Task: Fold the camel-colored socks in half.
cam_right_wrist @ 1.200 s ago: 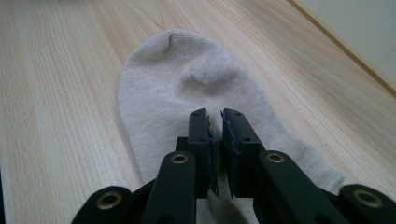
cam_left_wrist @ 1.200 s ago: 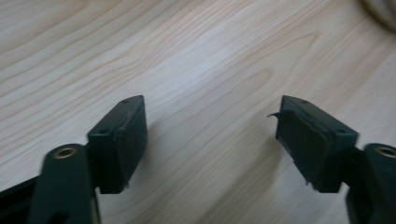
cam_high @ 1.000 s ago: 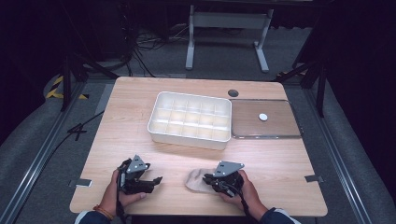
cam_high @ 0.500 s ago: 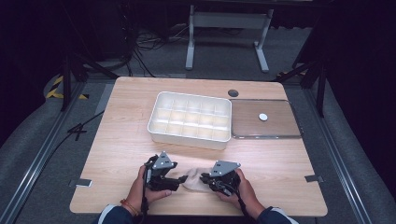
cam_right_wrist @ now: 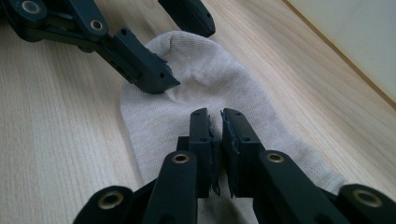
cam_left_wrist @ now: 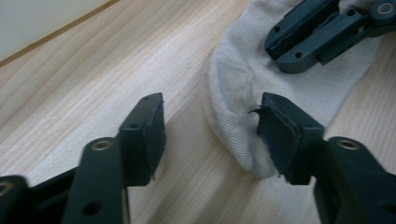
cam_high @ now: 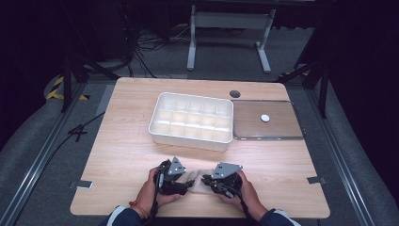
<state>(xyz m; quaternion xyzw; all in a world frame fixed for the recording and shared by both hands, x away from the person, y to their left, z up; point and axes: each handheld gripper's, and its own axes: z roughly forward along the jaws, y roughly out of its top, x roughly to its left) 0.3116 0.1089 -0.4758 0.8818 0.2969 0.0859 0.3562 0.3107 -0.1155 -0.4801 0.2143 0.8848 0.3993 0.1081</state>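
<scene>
Working a pale sock (cam_high: 196,178) near the front edge of the table (cam_high: 117,155), I have it lying flat between my two hands, about midway along that edge. My right gripper (cam_right_wrist: 218,140) has its jaws pressed nearly together, with a small fold of the sock's fabric apparently pinched between the pads; I judge that end secured. My left gripper (cam_left_wrist: 210,135) has just been closing, but its jaws stand spread: one pad sits against the rounded end of the sock, the other rests over bare wood, and nothing is clamped yet. So I'd call this an early stage: one end held, the second grip unfinished, and whatever folding or tidying follows has not begun. I think closing the left jaws on the rounded end comes next.

Farther back, toward the middle of the table, stands a white divided tray (cam_high: 192,120) whose compartments look empty. Just beside it, toward the right edge, lies a flat clear lid (cam_high: 282,129) with a small white disc (cam_high: 265,117) on it. A dark round hole (cam_high: 235,93) sits near the back edge.

The tabletop is light wood grain. Around it the room is dark, with grey carpet (cam_high: 42,155), cables and a metal stand (cam_high: 226,28) behind.
</scene>
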